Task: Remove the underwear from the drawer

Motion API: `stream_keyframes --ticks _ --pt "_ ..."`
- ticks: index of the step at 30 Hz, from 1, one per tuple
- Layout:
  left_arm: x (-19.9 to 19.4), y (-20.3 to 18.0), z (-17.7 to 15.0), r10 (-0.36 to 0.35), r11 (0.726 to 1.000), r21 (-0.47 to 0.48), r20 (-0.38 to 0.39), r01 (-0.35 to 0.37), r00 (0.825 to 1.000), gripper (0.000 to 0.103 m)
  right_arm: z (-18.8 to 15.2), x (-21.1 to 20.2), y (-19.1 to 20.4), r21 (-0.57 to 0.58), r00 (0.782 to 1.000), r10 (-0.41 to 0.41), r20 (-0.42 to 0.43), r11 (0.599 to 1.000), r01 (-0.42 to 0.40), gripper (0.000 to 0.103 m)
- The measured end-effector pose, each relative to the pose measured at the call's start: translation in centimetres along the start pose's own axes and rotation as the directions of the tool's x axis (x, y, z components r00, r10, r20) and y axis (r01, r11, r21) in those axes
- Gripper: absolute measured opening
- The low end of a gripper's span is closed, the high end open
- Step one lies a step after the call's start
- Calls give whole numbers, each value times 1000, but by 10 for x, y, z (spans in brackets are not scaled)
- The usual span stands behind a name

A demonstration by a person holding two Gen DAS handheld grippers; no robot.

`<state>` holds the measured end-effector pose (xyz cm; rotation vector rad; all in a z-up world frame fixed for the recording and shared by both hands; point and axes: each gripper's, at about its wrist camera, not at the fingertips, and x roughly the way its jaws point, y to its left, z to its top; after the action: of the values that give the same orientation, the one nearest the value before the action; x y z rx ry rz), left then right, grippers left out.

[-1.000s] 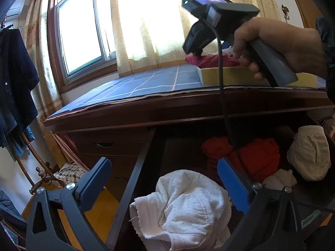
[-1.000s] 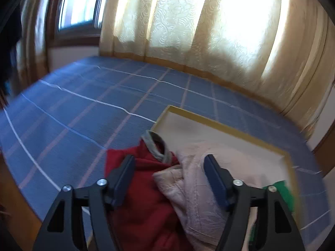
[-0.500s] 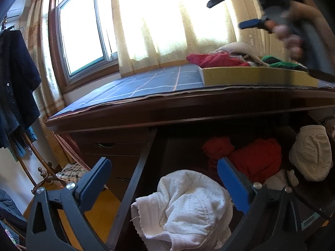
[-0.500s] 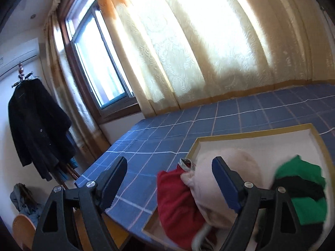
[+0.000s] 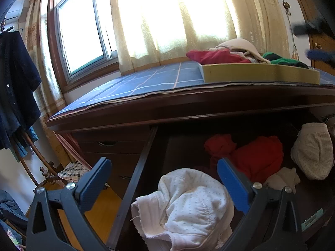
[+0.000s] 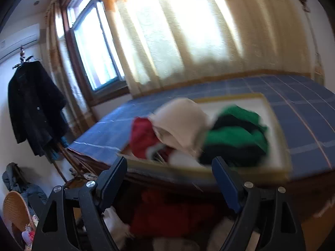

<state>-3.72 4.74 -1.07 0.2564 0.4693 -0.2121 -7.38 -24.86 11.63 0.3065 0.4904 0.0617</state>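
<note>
The open drawer (image 5: 144, 156) holds white dotted underwear (image 5: 188, 205), red garments (image 5: 257, 156) and a cream pair (image 5: 314, 152). My left gripper (image 5: 163, 165) hangs open just above the white underwear, touching nothing. On the dresser top a yellow tray (image 6: 278, 138) carries a red piece (image 6: 142, 138), a cream piece (image 6: 182, 121) and a green one (image 6: 236, 131). My right gripper (image 6: 170, 164) is open and empty in front of the tray; its jaws have just been opening, with nothing between them. One of its blue pads (image 5: 320, 55) blurs at the left wrist view's right edge.
A blue checked cloth (image 5: 146, 81) covers the dresser top. Shut drawers (image 5: 108, 144) sit left of the open one. A dark coat (image 6: 35, 104) hangs on a rack at the left, with a wicker basket (image 6: 14, 211) on the floor. Curtains (image 5: 178, 21) and a window stand behind.
My right gripper has drawn back from over the tray to the dresser's front edge, its jaws a little wider, leaving the garments in the tray. The left gripper has stayed still.
</note>
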Motion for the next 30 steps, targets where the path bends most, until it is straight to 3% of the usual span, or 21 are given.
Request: stream_keyframes --ticks 7,14,20,24,26,30 --pt "0 0 0 2 1000 1 -1 -2 1000 103 -54 -27 -33 -9 990 -125 -62 992 125 85" --pt "-2 -2 -1 11 1000 6 2 -11 1000 103 -90 -33 -54 66 978 -137 -156 987 148 85" --pt "-2 -1 -1 12 1000 8 4 -12 1000 103 -101 -31 -55 34 963 -167 -211 983 178 85" --pt "-2 -2 0 13 1000 10 6 -13 1000 103 -98 -17 -53 -18 939 -206 -276 978 209 85" --pt "-2 -2 0 11 1000 10 8 -11 1000 103 -101 -9 -58 16 926 -191 -325 978 207 85" --pt "-2 -1 -1 9 1000 8 11 -10 1000 103 -109 -7 -59 49 926 -161 -342 981 189 85"
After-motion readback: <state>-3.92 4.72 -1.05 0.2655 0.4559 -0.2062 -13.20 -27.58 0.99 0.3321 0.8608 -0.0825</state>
